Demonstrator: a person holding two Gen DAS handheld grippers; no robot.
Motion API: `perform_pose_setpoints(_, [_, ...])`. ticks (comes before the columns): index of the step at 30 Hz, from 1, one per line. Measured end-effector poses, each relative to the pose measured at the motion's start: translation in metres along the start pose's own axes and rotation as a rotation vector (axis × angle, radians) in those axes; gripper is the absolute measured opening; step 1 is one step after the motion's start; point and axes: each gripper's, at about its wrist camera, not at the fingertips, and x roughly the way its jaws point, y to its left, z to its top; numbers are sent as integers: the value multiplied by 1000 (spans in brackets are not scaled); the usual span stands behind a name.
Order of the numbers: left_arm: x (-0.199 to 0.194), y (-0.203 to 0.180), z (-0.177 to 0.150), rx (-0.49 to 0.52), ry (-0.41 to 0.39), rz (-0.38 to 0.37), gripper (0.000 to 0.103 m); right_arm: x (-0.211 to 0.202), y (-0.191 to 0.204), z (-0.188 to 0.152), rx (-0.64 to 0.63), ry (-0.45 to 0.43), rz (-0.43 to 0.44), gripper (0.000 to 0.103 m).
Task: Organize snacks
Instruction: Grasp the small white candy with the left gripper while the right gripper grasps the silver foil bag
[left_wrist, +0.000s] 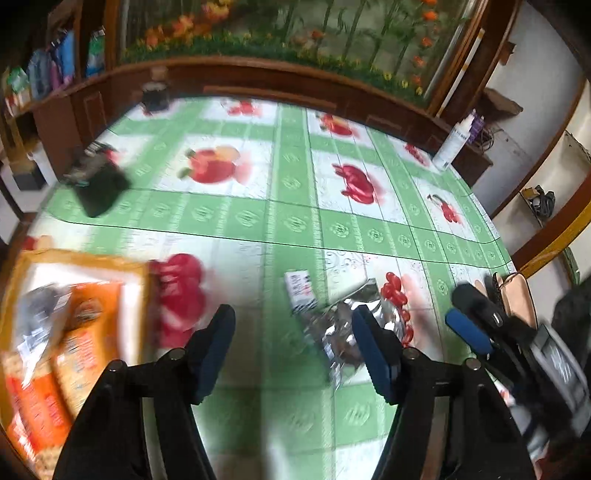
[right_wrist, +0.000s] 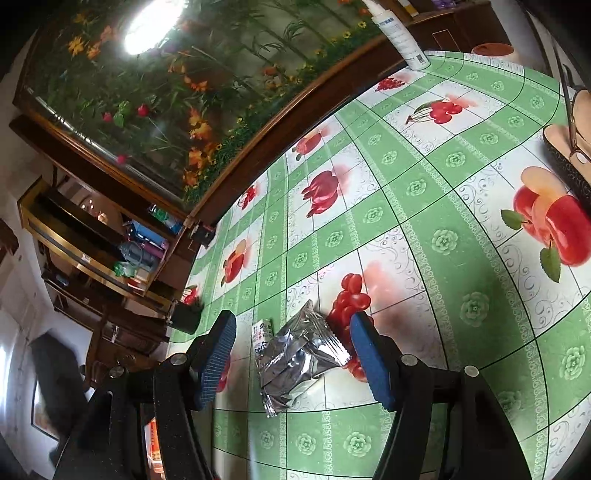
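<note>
Silver snack pouch (right_wrist: 301, 360) lying on bench (right_wrist: 443, 258), lower centre of right wrist view, between released right gripper (right_wrist: 293, 356) fingers, untouched. Left gripper (left_wrist: 295, 347) released, empty. Risk: slippery foil skidding aside, small packet (right_wrist: 263, 334) beside pinched too.

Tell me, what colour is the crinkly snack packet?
Shiny silver snack packet, clearest in the right wrist view.

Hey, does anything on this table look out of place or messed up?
Nothing spilled or damaged. A silver snack packet lies loose and crumpled on the tablecloth, beside a small white packet, both outside the orange box that already holds snacks.
</note>
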Motion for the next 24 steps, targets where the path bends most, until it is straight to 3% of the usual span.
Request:
perform_pose_setpoints(3, [27, -9, 7, 4, 49, 17, 49, -1, -2, 0, 13, 0, 5, 69])
perform_pose_setpoints(8, [53, -15, 9, 19, 75, 66, 48, -1, -4, 1, 31, 2, 16, 69])
perform_pose_setpoints(10, [60, -16, 10, 15, 84, 51, 47, 0, -3, 1, 23, 5, 14, 69])
perform_pose_setpoints(13, [63, -13, 7, 11, 92, 63, 19, 2, -3, 1, 11, 8, 2, 69])
perform_pose_setpoints(20, [38, -6, -33, 17, 46, 50, 18, 4, -4, 1, 6, 11, -24, 69])
perform_pose_setpoints(24, [26, -15, -61, 75, 10, 39, 18, 9, 1, -3, -29, 25, -69, 69])
